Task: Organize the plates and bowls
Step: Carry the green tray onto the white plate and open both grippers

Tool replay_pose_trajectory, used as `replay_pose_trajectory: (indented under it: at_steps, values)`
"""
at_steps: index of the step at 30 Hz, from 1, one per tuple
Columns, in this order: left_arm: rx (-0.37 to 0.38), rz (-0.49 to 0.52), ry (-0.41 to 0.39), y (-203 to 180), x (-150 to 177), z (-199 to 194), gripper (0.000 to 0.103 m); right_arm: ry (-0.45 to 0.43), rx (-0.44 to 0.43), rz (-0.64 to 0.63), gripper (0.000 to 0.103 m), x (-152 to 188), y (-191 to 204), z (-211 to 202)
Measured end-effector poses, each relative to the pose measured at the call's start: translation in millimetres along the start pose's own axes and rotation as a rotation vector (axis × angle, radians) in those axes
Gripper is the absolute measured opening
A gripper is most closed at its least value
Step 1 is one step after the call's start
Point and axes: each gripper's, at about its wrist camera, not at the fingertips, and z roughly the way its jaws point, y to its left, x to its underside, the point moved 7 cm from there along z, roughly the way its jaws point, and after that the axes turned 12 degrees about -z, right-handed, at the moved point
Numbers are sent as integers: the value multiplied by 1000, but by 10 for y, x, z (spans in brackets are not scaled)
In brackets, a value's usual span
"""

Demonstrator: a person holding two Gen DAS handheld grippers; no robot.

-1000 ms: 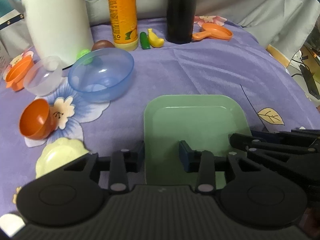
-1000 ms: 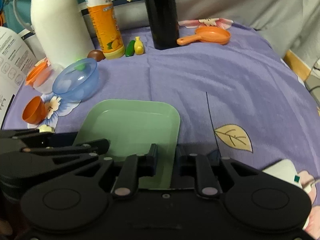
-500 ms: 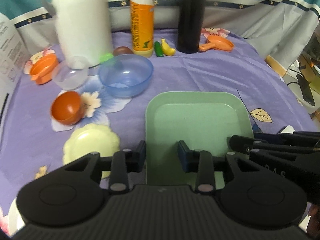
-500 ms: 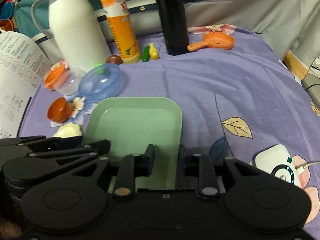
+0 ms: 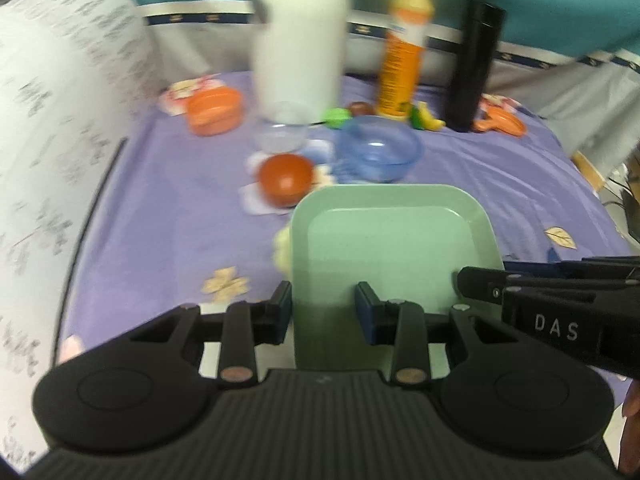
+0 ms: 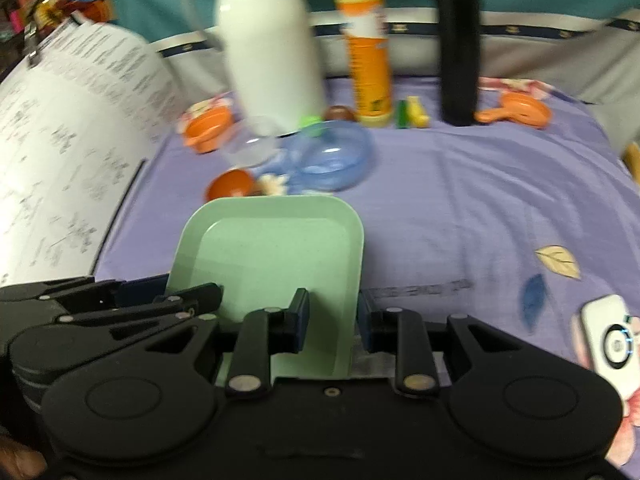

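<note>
Left wrist view: left gripper (image 5: pixel 323 312) pinches the green plate's (image 5: pixel 392 240) near-left edge, right gripper (image 6: pixel 333 320) its near-right rim; jaws narrow. Plate is raised above the purple cloth (image 5: pixel 160 200), long axis running away toward the blue bowl (image 5: pixel 378 148). Its near edge hides behind the fingers; everything behind is blurred

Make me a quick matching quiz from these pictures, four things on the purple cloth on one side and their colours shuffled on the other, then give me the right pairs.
Things:
1. square plate
2. large see-through bowl
3. tall flask
4. toy pan

Colours:
A. black
B. orange
C. pale green
D. blue

Pairs: 1-C, 2-D, 3-A, 4-B
</note>
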Motion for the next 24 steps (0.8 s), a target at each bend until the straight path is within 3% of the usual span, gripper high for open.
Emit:
replay_pose_trajectory:
  at_steps: [8, 13, 24]
  values:
    - [-51, -86, -26, 736, 81, -290, 33, 51, -98, -91, 26, -31, 820, 90]
    - [-67, -94, -15, 1015, 232, -354, 33, 90, -128, -138, 26, 3, 1125, 195]
    - [-58, -136, 25, 1273, 483, -380, 33, 157, -161, -162, 26, 203, 1390, 196]
